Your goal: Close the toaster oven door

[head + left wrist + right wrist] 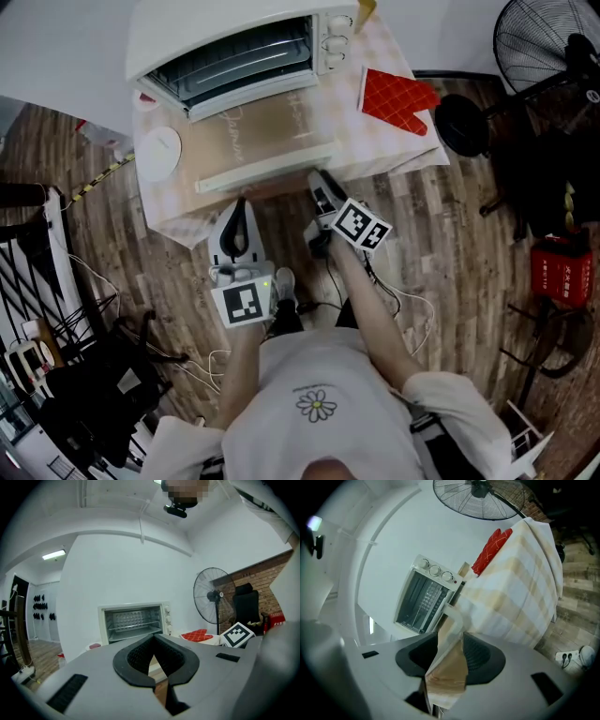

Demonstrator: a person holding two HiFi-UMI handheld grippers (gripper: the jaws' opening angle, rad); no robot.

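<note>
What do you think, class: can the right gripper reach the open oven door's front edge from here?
Probably yes. The right gripper sits at the front edge of the lowered oven door, jaws open either side of that edge, with nothing blocking.

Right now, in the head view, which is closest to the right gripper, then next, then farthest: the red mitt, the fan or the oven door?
Starting from the right gripper:
1. The oven door, lying open right at the gripper's tips, in the middle.
2. The red mitt, on the table near its far right corner.
3. The fan, beyond the table, far right.
</note>
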